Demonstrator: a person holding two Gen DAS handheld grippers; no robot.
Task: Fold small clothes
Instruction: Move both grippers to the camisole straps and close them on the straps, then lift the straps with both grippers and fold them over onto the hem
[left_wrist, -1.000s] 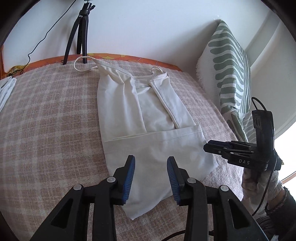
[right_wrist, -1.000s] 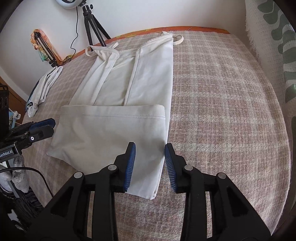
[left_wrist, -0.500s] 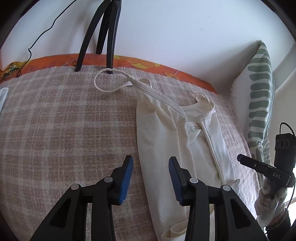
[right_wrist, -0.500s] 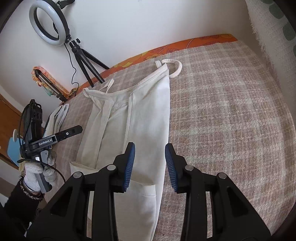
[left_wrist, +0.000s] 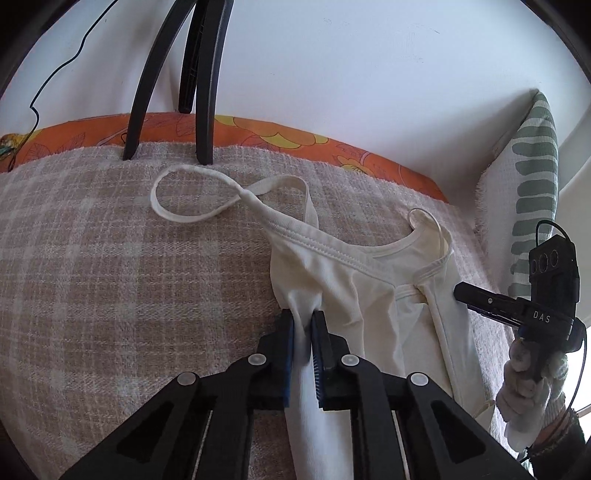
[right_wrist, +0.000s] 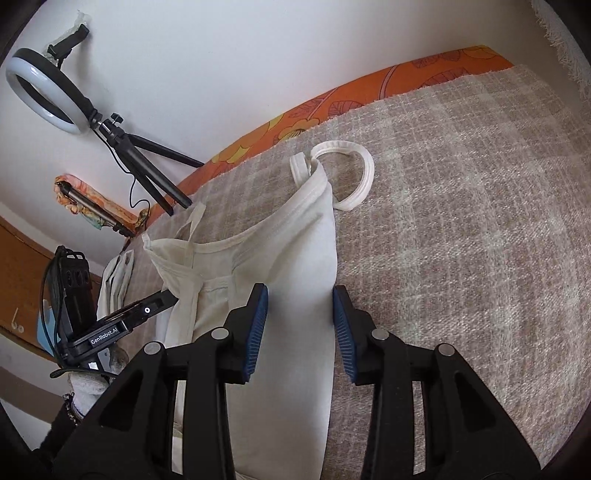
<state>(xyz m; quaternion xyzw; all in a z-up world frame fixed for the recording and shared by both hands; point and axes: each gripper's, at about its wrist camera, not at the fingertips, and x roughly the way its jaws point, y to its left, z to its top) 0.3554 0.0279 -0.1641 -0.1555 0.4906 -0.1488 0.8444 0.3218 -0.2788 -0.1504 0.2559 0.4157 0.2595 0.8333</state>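
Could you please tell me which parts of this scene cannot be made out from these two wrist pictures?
- Lower half of the white top: cut off by the bottom edge and covered by the left gripper, left wrist view.
- Whether the right gripper touches the cloth: unclear, right wrist view.
- Pale cloth at the bed's far side: partly hidden behind the other gripper, right wrist view.

Left gripper (left_wrist: 303, 325): jaws stood apart over the folded hem a second ago, now pinched shut on the left edge of the cream camisole (left_wrist: 332, 273), just below its strap loop (left_wrist: 192, 195). Right gripper (right_wrist: 300, 314): moved up from hem to the top; jaws opening, straddling the camisole's right edge.
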